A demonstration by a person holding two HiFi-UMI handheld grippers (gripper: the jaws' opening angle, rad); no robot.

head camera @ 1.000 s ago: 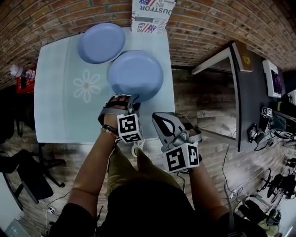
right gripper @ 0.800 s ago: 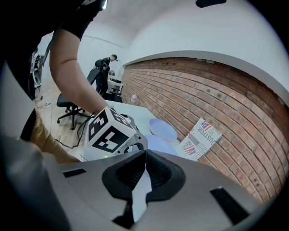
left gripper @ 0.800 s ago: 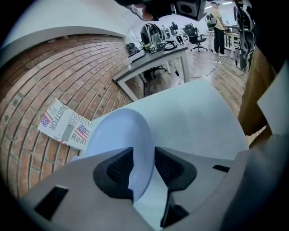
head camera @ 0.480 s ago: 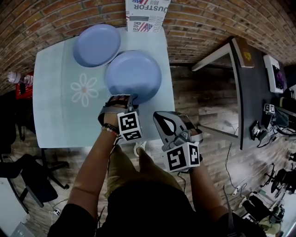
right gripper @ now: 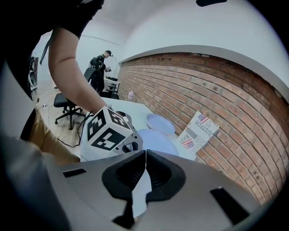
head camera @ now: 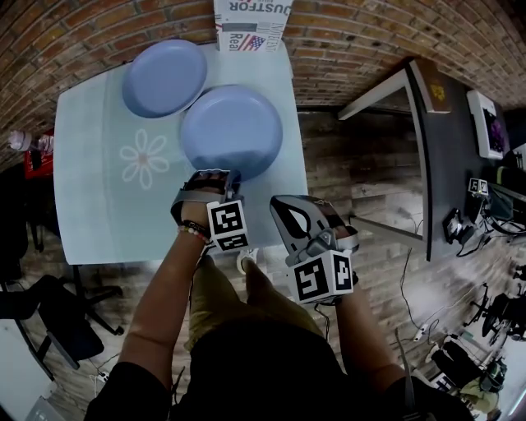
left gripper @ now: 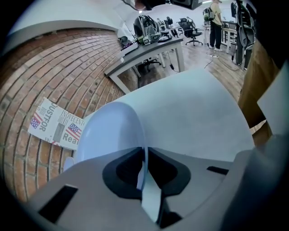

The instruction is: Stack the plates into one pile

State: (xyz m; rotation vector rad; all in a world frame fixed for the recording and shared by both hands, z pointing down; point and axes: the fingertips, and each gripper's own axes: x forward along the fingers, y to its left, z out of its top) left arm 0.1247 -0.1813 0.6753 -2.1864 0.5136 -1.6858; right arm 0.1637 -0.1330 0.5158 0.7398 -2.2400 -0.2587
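Two light blue plates lie on the pale table (head camera: 99, 205): the near plate (head camera: 232, 131) and, behind it to the left, the far plate (head camera: 164, 77), their rims overlapping. My left gripper (head camera: 215, 174) is at the near plate's front rim. Its jaws have just been closing. In the left gripper view the near plate's (left gripper: 110, 131) rim runs between the left gripper's (left gripper: 145, 151) jaws and they pinch it. My right gripper (head camera: 283, 205) hangs off the table's front right corner, shut on nothing. In the right gripper view, its closed tips (right gripper: 145, 155) point toward both plates (right gripper: 158, 140).
A printed cardboard box (head camera: 251, 23) leans on the brick wall behind the plates. A flower print (head camera: 144, 158) marks the table left of the near plate. A grey desk (head camera: 436, 156) stands to the right across the wooden floor. A bottle (head camera: 18, 140) sits at the table's left edge.
The left gripper has sunk slightly at the near plate's front rim. Both plates and the right gripper keep their places.
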